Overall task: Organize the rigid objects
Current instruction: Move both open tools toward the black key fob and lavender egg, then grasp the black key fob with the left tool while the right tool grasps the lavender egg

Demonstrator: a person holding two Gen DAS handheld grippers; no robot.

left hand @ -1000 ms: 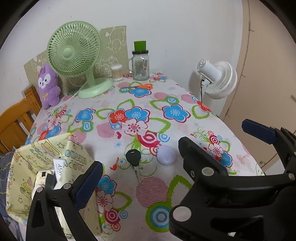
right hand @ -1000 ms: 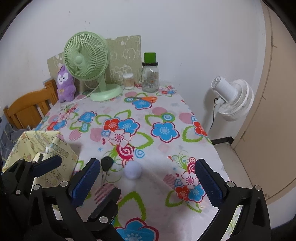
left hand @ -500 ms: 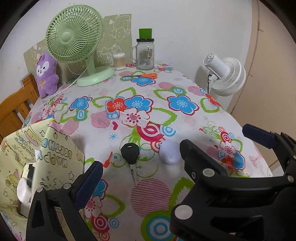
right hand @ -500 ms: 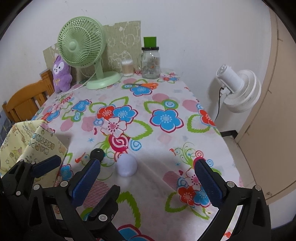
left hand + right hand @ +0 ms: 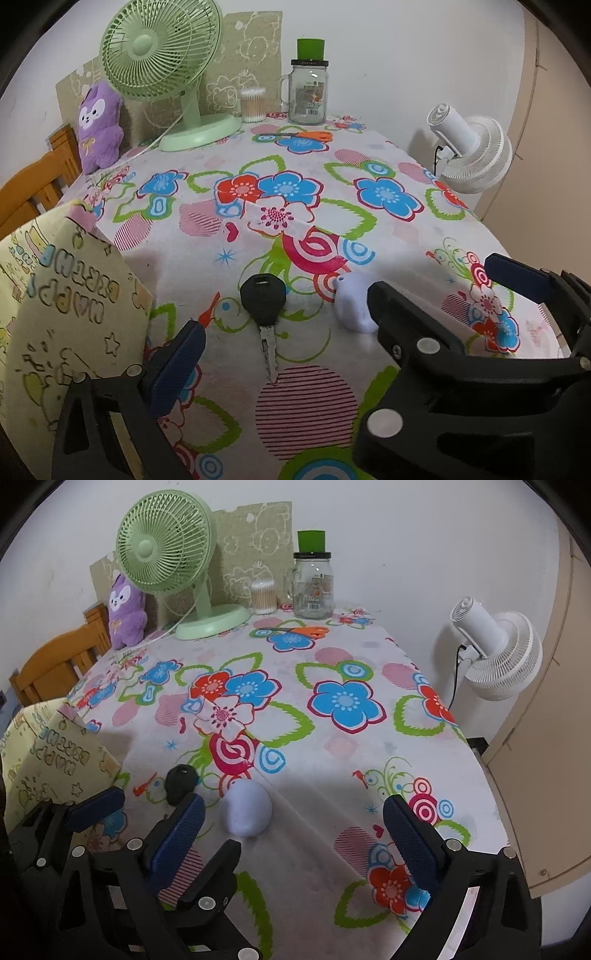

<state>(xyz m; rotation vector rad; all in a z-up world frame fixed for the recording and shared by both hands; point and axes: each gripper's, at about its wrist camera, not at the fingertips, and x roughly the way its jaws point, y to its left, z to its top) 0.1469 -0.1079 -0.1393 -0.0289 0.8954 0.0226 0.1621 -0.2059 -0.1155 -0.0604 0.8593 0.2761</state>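
Right wrist view: your right tool hangs over the near counter, jaws wide but closing, with nothing pressed between them.

The pale lilac rounded object lies on the flowered cloth just ahead of that tool's left finger, apart from both pads. Just beside it on the left is the black-headed key; in the left wrist view your left tool spreads wide around the key, its pads clear of it, the blade pointing back toward you. At the counter's left edge stands the yellow patterned gift bag. Farther back, near the wall, you have orange-handled scissors, a glass jar, a cotton swab tub, a green desk fan and a purple plush toy. A white fan stands off the counter's right side.
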